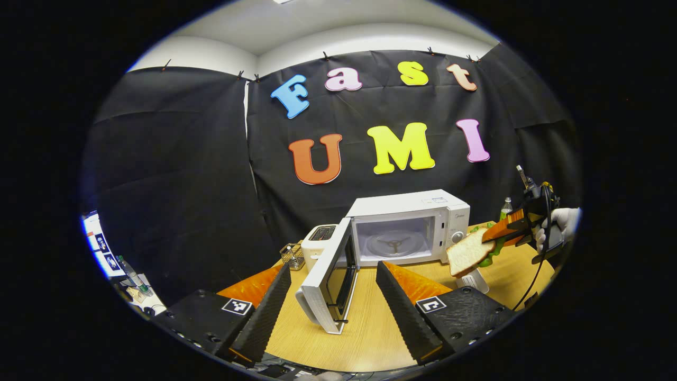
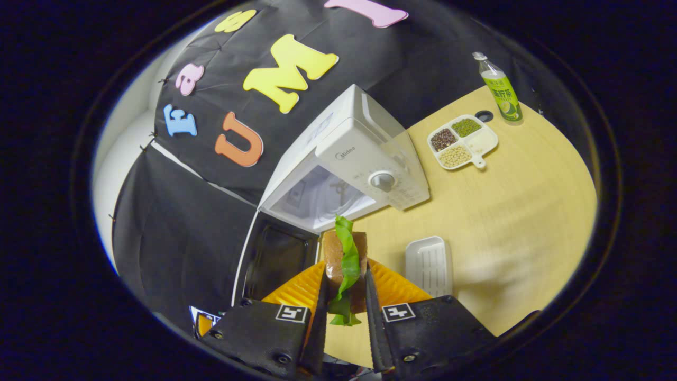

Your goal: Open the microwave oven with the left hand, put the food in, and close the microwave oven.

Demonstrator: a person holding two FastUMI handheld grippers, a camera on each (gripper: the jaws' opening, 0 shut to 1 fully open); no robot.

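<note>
With the microwave oven [image 1: 407,227] door [image 1: 330,280] swung open and the left gripper [image 1: 333,296] held wide and empty, the sandwich [image 2: 346,264], clamped in the right gripper [image 2: 344,312], is judged mid-transfer, requiring insertion onto the turntable [image 1: 392,244].

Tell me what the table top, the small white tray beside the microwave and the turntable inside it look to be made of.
Table top: pale wood-grain surface, matte, probably laminate. Small white tray: ribbed, smooth, uniformly white, likely moulded plastic. Turntable inside the open microwave: translucent round plate with the hub visible through it, so seemingly glass.
</note>
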